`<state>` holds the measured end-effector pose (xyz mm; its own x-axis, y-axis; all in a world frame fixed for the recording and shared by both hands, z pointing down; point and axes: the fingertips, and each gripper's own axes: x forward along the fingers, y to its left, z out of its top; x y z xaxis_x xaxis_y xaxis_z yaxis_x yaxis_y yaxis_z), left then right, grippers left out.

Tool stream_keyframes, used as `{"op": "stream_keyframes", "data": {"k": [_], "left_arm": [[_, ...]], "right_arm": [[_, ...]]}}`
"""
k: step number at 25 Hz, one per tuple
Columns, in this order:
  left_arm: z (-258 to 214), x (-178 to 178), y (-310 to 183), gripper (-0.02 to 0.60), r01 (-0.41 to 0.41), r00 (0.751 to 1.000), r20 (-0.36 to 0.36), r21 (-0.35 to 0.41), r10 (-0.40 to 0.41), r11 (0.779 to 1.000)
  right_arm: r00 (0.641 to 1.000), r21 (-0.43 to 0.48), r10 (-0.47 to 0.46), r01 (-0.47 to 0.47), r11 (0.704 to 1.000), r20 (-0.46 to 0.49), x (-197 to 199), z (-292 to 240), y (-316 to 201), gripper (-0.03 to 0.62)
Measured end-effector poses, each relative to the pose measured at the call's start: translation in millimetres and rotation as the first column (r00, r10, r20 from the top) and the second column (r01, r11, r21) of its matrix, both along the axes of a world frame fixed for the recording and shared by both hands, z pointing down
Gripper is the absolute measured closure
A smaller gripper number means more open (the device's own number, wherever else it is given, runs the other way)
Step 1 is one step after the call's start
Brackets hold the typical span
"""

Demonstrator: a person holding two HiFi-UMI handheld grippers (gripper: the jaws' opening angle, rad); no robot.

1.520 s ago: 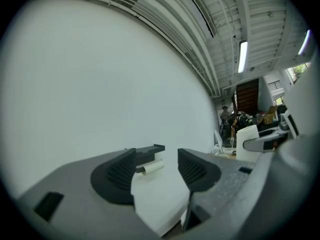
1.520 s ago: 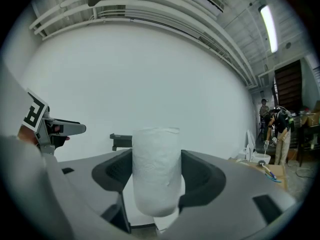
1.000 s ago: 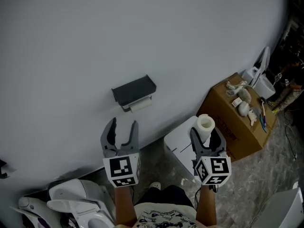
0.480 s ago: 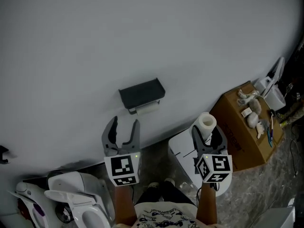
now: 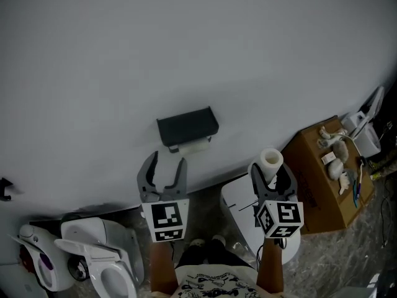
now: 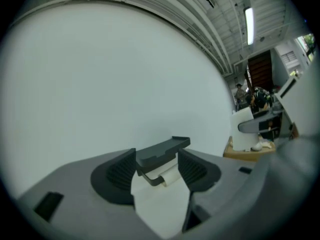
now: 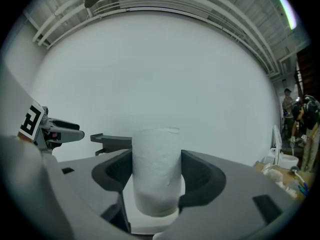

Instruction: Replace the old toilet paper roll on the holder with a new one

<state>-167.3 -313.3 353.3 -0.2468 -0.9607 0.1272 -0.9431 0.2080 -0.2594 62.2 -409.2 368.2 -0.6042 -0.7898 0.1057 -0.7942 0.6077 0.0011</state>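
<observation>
A dark wall-mounted holder [image 5: 187, 125] carries a nearly spent roll [image 5: 197, 145] under its lid. My left gripper [image 5: 164, 169] stands open just below it, nothing between its fingers; in the left gripper view the holder [image 6: 162, 152] and old roll [image 6: 169, 173] show between the jaws, still apart from them. My right gripper [image 5: 272, 174] is shut on a new white toilet paper roll [image 5: 270, 164], held upright to the right of the holder. The right gripper view shows that roll [image 7: 155, 169] clamped between both pads, with the holder [image 7: 114, 142] off to the left.
A white toilet [image 5: 99, 259] and a white-and-purple appliance [image 5: 38, 267] sit at the lower left. Below the right gripper is a white box-like unit [image 5: 243, 210]. A cardboard box [image 5: 329, 176] with small items on top stands at the right against the plain wall.
The holder has shifted right and down in the head view, closer to the left gripper's tips. Both grippers keep the same state; the right one still holds the new roll.
</observation>
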Motion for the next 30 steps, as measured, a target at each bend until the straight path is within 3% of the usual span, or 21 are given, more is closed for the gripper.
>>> {"op": "stream_keyframes", "data": {"k": [3, 6, 10, 13, 16, 18, 22, 30], "left_arm": [[19, -1, -9, 0.334, 0.04, 0.992, 0.122, -0.106, -0.027, 0.994], [33, 1, -18, 0.334, 0.083, 0.949, 0.314, -0.213, -0.013, 0.974], [53, 2, -34, 0.334, 0.156, 0.843, 0.536, -0.324, 0.045, 0.933], [64, 1, -43, 0.334, 0.21, 0.774, 0.628, -0.372, 0.078, 0.904], [79, 2, -51, 0.334, 0.269, 0.683, 0.719, -0.414, 0.131, 0.87], [87, 4, -56, 0.334, 0.289, 0.646, 0.747, -0.43, 0.157, 0.856], [98, 9, -67, 0.334, 0.272, 0.642, 0.744, -0.446, 0.184, 0.853], [111, 12, -90, 0.334, 0.259, 0.61, 0.753, -0.483, 0.246, 0.836]], "right_arm": [[1.0, -0.01, -0.006, 0.006, 1.0, -0.002, -1, 4, -9, 0.289], [1.0, -0.014, -0.008, 0.008, 1.0, 0.001, -1, 7, -17, 0.289], [1.0, -0.019, 0.003, -0.003, 1.0, 0.002, 1, 9, -29, 0.289], [1.0, -0.021, 0.011, -0.011, 1.0, 0.002, 2, 10, -37, 0.289], [1.0, -0.029, 0.029, -0.029, 0.999, 0.004, 6, 14, -43, 0.289], [0.999, -0.035, 0.038, -0.037, 0.999, 0.001, 8, 16, -46, 0.289], [0.999, -0.045, 0.045, -0.045, 0.998, -0.002, 12, 20, -49, 0.289], [0.998, -0.052, 0.068, -0.069, 0.996, -0.012, 22, 24, -55, 0.289]]}}
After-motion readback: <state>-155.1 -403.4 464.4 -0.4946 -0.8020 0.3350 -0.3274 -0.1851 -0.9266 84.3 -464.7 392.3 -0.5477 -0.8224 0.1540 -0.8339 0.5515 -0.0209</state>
